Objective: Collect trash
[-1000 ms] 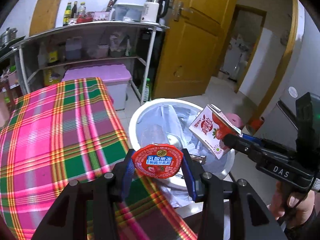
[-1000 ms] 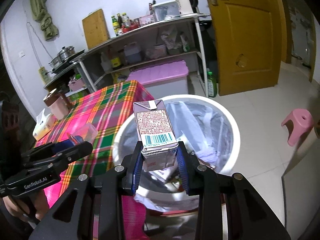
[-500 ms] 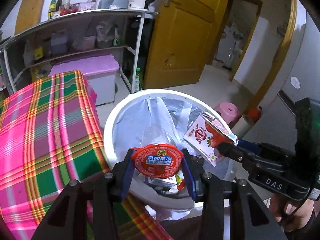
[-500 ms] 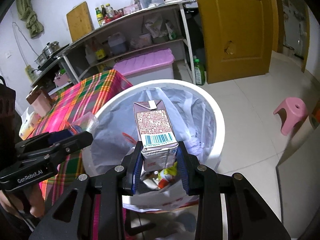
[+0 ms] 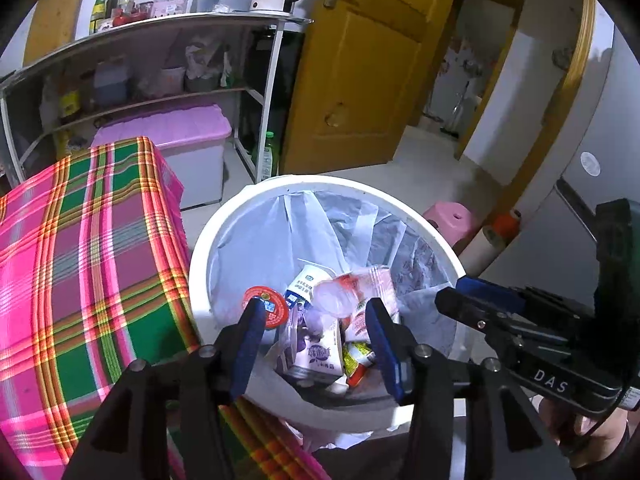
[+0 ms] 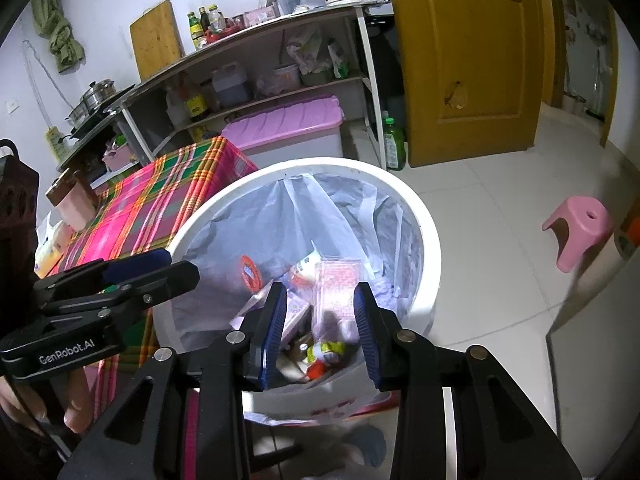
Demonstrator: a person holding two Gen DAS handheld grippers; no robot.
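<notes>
Two fisheye cameras look steeply down from close above a round white plastic bin lined with a pale bag (image 5: 404, 216) (image 6: 430, 240). The left wrist view faces it from beside the pink-and-green plaid tablecloth (image 5: 80, 264); the right wrist view sits further right. Both share the bin, the yellow wooden door (image 5: 372, 60) (image 6: 472, 60) and the metal shelf rack (image 5: 168, 24) (image 6: 256, 36).

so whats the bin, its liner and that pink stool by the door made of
The bin looks like rigid white plastic: a smooth, thick rim with a soft sheen. Its liner appears to be thin translucent plastic film, judging by the crinkles, folds and light showing through. The pink stool is probably moulded plastic: one uniform colour, rounded edges and a hole in the seat.
</notes>
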